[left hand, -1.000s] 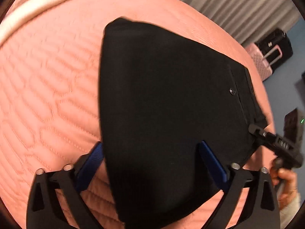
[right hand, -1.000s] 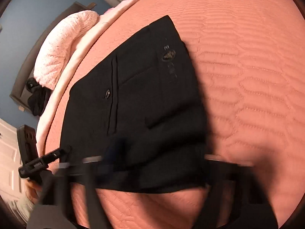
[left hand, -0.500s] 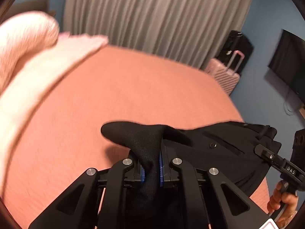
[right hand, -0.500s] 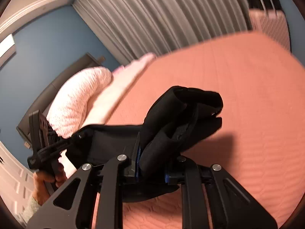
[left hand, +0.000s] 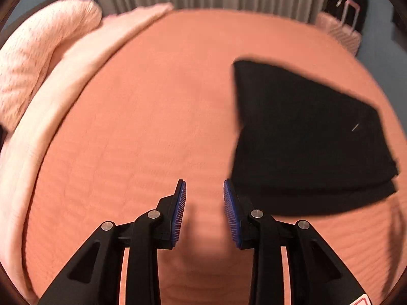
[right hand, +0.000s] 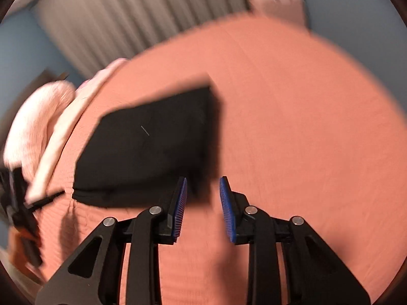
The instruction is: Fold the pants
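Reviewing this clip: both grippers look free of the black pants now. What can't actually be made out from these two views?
- Pants fold layers: left wrist view, motion blur and flat black cloth hide the seams.
- Pants' near edge: right wrist view, partly behind the right hand-held gripper.
- Left hand-held gripper in right wrist view: smeared at the frame's edge; its own view shows it open.
- Suitcase: blurred, cut by the rim.
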The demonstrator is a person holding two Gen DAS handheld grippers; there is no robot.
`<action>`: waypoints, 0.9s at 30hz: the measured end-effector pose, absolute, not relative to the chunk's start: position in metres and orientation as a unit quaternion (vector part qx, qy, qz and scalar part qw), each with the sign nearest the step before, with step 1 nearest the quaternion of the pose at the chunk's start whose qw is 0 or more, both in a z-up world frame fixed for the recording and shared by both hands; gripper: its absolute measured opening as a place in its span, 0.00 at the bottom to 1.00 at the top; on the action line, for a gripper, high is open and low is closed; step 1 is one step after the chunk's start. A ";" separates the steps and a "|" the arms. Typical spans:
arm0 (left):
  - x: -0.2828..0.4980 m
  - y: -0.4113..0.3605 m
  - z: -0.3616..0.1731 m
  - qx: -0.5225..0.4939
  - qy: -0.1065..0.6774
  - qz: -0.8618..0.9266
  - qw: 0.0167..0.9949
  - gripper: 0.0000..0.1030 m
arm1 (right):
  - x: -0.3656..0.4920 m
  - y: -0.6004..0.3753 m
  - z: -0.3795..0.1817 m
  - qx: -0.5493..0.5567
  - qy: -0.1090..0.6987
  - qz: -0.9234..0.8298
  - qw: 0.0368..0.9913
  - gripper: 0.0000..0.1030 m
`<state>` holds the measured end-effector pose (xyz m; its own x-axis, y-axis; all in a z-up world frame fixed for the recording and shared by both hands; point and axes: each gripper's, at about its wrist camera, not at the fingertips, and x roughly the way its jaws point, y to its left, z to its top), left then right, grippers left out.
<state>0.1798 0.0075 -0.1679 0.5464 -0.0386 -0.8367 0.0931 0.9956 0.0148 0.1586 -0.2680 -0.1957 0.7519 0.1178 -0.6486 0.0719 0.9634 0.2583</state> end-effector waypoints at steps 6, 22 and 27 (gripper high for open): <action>0.241 -0.076 -0.199 0.115 0.503 -0.024 0.856 0.78 | 0.239 -0.230 -0.241 0.080 0.427 0.050 0.900 0.58; 0.185 -0.083 -0.080 0.037 0.423 0.013 0.905 0.83 | 0.147 -0.183 -0.113 0.070 0.300 -0.087 0.947 0.96; 0.156 -0.080 -0.047 0.055 0.414 0.004 0.909 0.86 | 0.130 -0.175 -0.100 0.095 0.306 -0.107 0.941 0.96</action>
<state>0.1558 -0.0802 -0.0470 0.6577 0.0526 -0.7514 0.0386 0.9939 0.1033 0.1301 -0.1746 -0.0996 0.7902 -0.1424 -0.5960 0.2591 0.9590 0.1144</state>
